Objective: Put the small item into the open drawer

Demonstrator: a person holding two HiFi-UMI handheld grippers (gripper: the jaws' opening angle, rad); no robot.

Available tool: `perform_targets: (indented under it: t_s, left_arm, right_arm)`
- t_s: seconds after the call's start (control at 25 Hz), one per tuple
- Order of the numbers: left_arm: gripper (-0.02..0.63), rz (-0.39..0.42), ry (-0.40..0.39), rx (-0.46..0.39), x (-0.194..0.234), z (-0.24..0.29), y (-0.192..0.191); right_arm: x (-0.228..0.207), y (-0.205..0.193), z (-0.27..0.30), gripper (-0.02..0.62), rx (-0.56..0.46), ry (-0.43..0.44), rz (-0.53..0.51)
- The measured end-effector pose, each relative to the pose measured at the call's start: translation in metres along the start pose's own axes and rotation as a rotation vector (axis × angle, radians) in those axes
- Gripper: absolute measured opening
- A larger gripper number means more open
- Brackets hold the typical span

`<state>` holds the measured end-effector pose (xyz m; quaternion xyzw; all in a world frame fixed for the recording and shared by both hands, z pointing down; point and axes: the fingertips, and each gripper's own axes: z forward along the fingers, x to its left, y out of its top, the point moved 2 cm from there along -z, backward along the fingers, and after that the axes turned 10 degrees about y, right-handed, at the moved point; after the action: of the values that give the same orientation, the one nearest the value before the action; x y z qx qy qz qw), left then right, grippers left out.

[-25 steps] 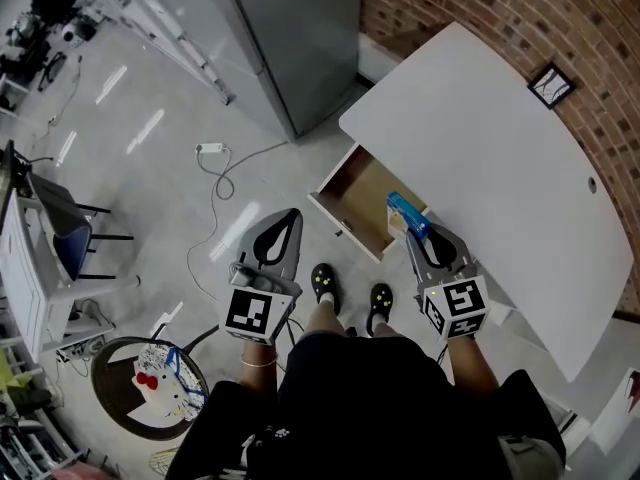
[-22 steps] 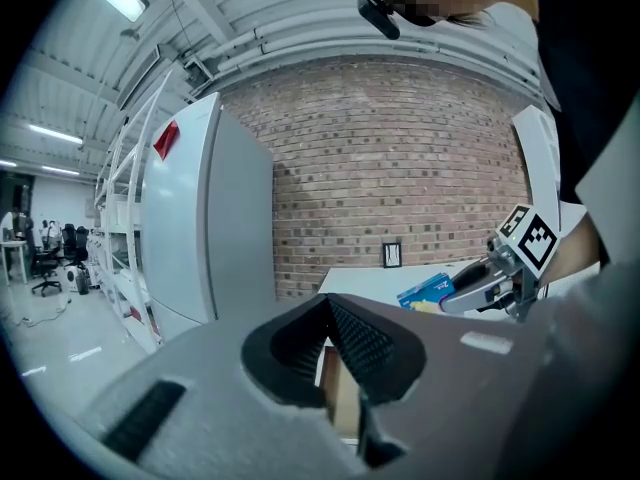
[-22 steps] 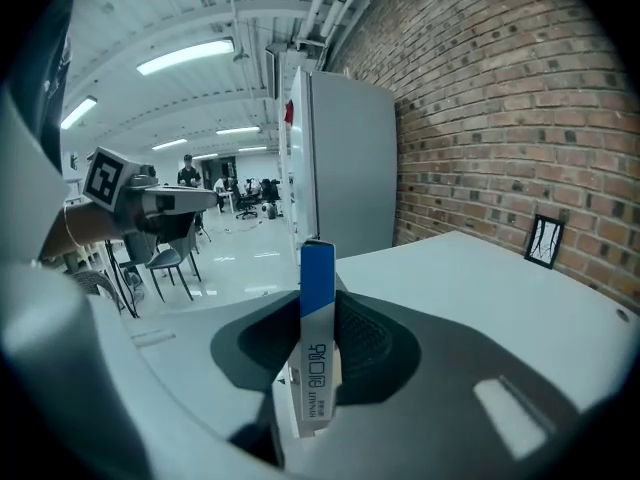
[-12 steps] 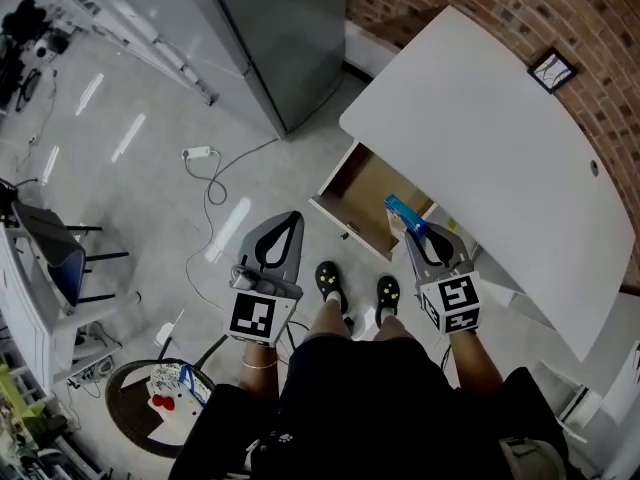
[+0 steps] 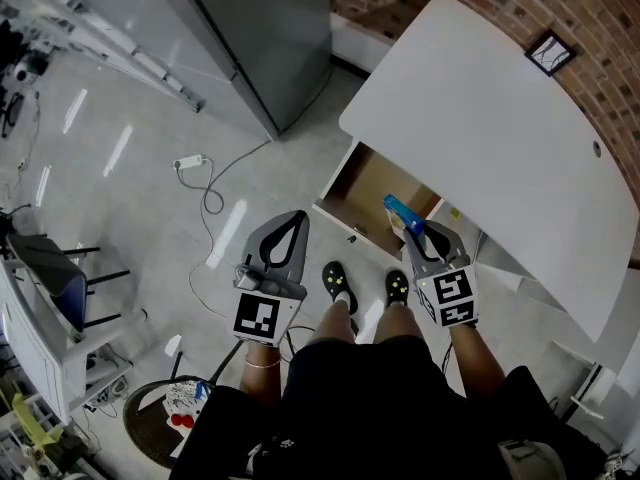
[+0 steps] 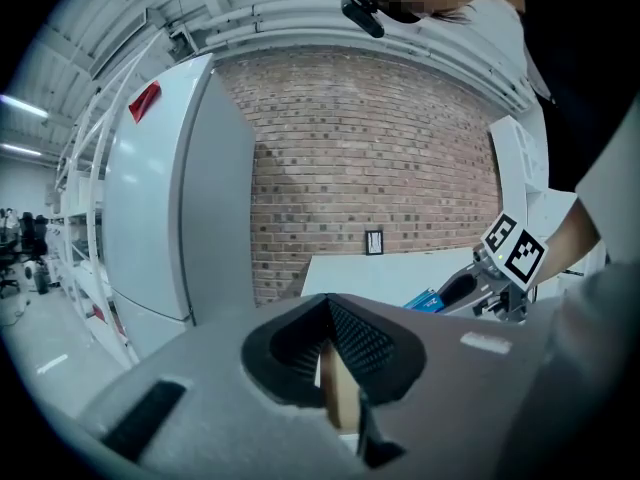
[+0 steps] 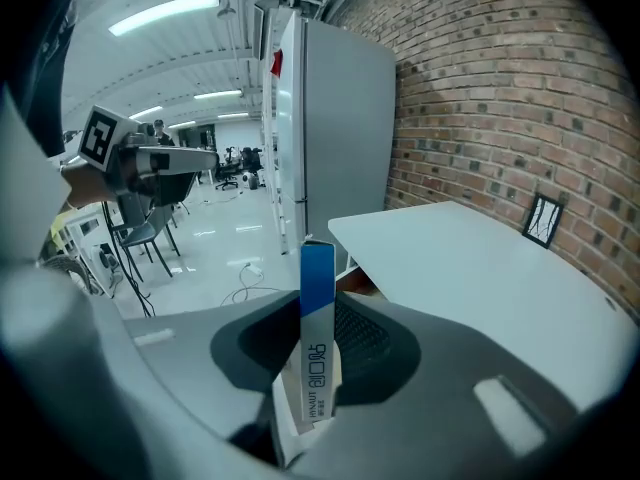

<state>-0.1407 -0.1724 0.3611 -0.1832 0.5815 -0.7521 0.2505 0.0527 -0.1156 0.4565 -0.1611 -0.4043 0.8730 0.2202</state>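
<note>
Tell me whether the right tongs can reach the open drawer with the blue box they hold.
Probably yes. The right tongs, shut on the blue box, hang over the open drawer. Nothing shows between them, and the left tongs are off to the side.

Seen from above, the person holds both forearms low in front of the body, one gripper in each hand, both pointing forward and away. The left gripper [image 5: 288, 218] sits out to the left with its jaws closed tip to tip and nothing between them. The right gripper [image 5: 412, 230] reaches a little farther forward, its jaws pressed on a small blue-and-white box [image 5: 400, 211] that stands upright between them.
</note>
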Motion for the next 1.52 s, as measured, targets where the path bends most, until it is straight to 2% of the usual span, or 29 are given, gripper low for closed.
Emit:
perform_targets:
  t_s: [0.28, 0.76, 0.92, 1.52]
  left_arm:
    - [-0.009, -0.018, -0.015, 0.016, 0.007, 0.008, -0.024]
    - [-0.009, -0.069, 0.077, 0.047, 0.022, 0.021, -0.06]
    - [-0.009, -0.062, 0.095, 0.049, 0.024, 0.025, -0.069]
    - [-0.009, -0.117, 0.099, 0.071, 0.013, 0.044, -0.109]
  right_arm:
    - [-0.004, -0.018, 0.021, 0.103, 0.042, -0.011, -0.008]
    - [-0.018, -0.047, 0.062, 0.103, 0.112, 0.027, -0.019]
    - [-0.023, -0.056, 0.071, 0.103, 0.135, 0.034, -0.035]
    - [-0.034, -0.09, 0.109, 0.103, 0.185, 0.063, -0.03]
